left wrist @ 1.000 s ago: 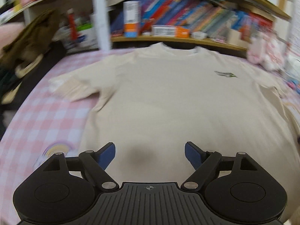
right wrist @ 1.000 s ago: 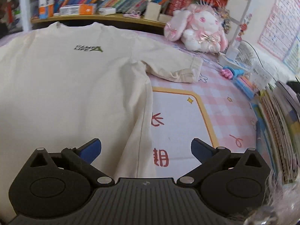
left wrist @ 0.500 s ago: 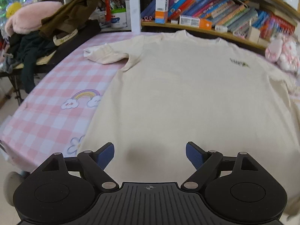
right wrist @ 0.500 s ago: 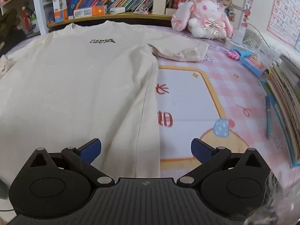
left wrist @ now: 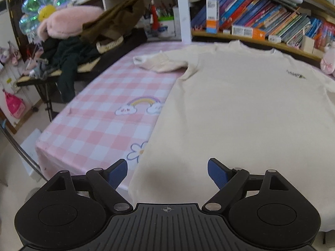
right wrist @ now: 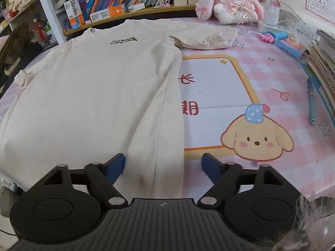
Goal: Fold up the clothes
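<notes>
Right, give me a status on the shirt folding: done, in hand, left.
Done: the cream T-shirt lies spread flat, front up, on the pink checked tablecloth, both sleeves out to the sides. In hand: nothing; the left gripper and right gripper are open over the bottom hem, one near each corner. Left: every fold, since no part is turned over yet.

Shirt flat on table, books behind
</notes>
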